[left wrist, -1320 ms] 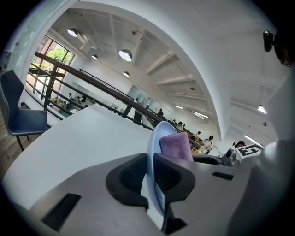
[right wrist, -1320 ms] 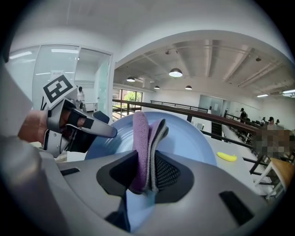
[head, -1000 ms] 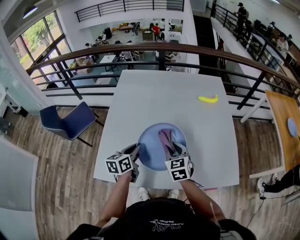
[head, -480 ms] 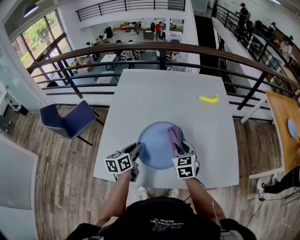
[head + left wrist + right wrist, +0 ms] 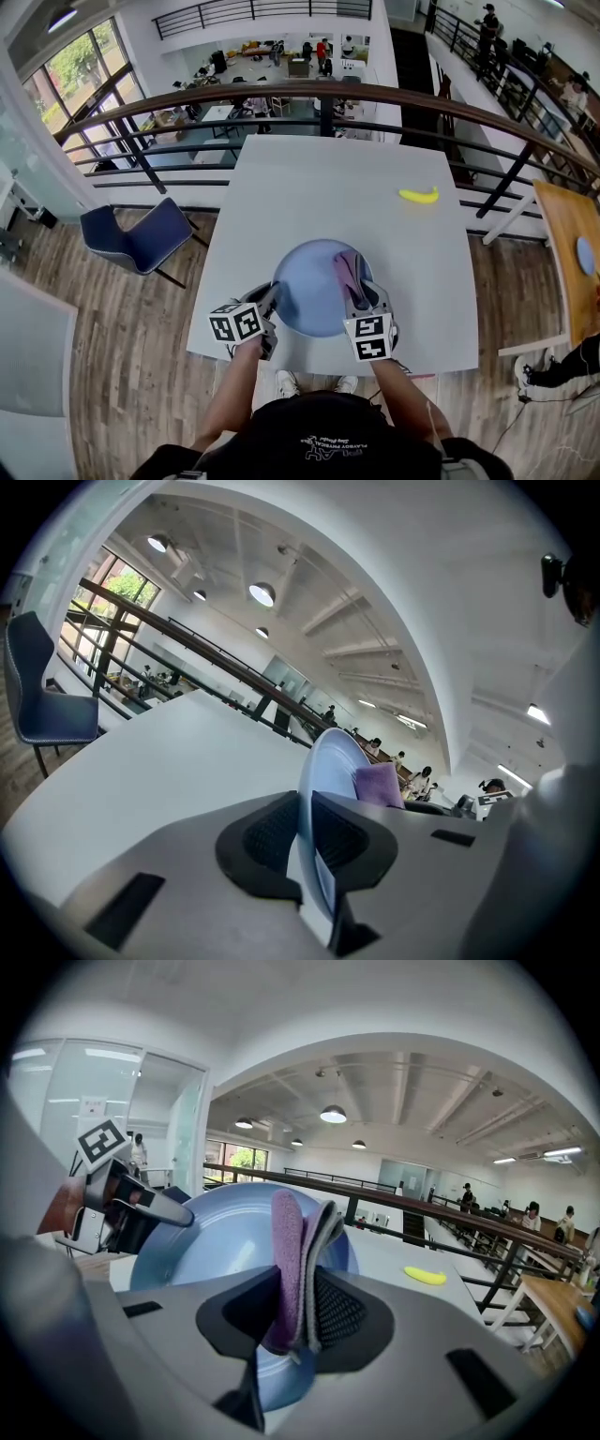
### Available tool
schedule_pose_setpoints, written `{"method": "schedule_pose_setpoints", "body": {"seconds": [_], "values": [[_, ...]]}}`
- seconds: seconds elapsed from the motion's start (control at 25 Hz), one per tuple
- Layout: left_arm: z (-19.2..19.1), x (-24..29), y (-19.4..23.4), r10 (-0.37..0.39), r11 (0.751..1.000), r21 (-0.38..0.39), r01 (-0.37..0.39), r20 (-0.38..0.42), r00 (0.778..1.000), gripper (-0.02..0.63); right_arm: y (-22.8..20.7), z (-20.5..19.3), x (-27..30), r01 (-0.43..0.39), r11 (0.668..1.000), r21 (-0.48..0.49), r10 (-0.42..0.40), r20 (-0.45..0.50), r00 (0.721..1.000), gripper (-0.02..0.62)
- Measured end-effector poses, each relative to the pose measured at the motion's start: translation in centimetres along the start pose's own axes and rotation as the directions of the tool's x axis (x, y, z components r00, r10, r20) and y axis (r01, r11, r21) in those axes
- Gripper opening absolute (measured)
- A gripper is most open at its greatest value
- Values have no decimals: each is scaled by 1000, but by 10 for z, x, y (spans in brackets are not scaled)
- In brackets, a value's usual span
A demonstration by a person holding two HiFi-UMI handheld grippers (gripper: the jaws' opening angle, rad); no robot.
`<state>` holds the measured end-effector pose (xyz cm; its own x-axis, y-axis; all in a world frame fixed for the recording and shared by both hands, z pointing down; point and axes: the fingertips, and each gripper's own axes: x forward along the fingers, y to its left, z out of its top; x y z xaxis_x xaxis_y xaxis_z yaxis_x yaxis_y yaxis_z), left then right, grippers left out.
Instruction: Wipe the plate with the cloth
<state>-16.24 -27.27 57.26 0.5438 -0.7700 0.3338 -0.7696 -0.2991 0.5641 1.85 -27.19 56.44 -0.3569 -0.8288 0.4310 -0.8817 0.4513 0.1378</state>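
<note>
A light blue plate [image 5: 305, 286] rests on the white table [image 5: 309, 187] near its front edge. My left gripper [image 5: 271, 300] is shut on the plate's left rim; in the left gripper view the rim [image 5: 323, 761] runs edge-on between the pads. My right gripper [image 5: 354, 287] is shut on a folded purple and grey cloth [image 5: 345, 267], which lies against the right part of the plate. In the right gripper view the cloth [image 5: 289, 1232] stands up between the pads in front of the plate [image 5: 206, 1232], with the left gripper [image 5: 141, 1202] at the far rim.
A yellow banana [image 5: 417, 196] lies at the table's far right, also in the right gripper view as the banana [image 5: 425, 1275]. A blue chair [image 5: 141, 242] stands left of the table. A dark railing [image 5: 319, 94] runs behind the far edge.
My right gripper has slid the cloth to the right across the plate, from its middle toward the right rim. The left gripper has stayed on the left rim.
</note>
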Motion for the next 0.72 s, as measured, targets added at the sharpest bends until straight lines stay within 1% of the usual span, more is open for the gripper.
{"method": "schedule_pose_setpoints", "body": {"seconds": [0.12, 0.36, 0.6, 0.72], "values": [[1, 1, 0, -4, 1000, -8, 4, 5, 1000, 41, 13, 10, -8, -44, 998, -36, 45, 41, 998, 104], [1, -1, 2, 7, 1000, -7, -7, 7, 1000, 37, 66, 12, -16, -174, 982, -75, 178, 46, 983, 104], [4, -2, 7, 18, 1000, -5, -18, 16, 1000, 34, 122, 3, -15, -304, 947, -104, 304, -9, 952, 104], [6, -6, 6, 25, 1000, -4, -25, 21, 999, 34, 138, 1, -15, -327, 936, -127, 326, -33, 945, 104]]}}
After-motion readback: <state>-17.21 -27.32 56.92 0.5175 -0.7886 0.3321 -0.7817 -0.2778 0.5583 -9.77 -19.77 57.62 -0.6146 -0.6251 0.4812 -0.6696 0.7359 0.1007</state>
